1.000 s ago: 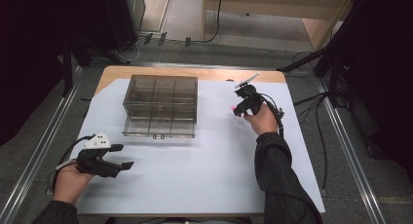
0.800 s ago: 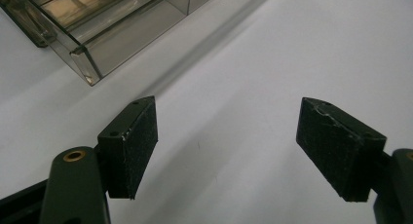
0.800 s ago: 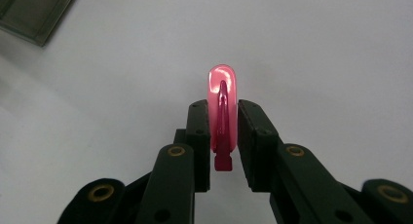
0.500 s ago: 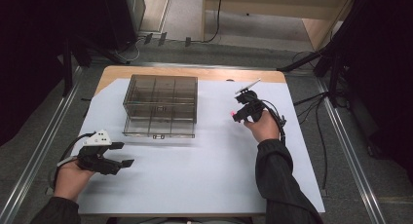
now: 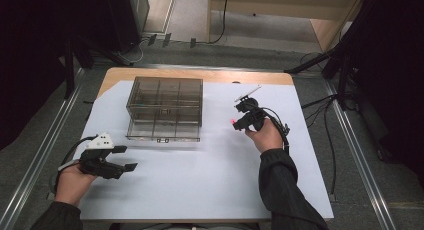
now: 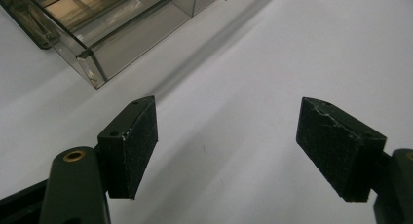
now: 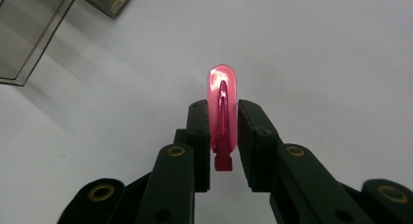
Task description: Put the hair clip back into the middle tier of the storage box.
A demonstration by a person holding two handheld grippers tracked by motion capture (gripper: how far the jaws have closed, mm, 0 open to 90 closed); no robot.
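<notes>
Two grippers: you hold one in each hand, left gripper [image 5: 122,159] near the front-left of the surface [image 5: 210,185], right gripper [image 5: 235,121] toward the right, just beside the box.
One clip: your right gripper [image 7: 224,136] carries a single pink clip [image 7: 222,107], small and translucent, with a rounded end that pokes out past the fingertips.
Right jaws: closed on the clip, one pad on each flat side; in the high view the clip [image 5: 233,121] shows as a pink spot at the tip of your gripper, above the white sheet.
Left jaws: your left gripper [image 6: 224,151] has them spread wide, two black pads with nothing between them but bare white sheet.
One box: a smoky clear plastic box [image 5: 165,109] sits on the far-left part of the surface, split into compartments; I count three columns, but the rows are hard to tell.
Box and clip: apart, the clip to the right of the box and not over any compartment.
Box corner: it shows at the top left of both gripper views [image 6: 92,34].
</notes>
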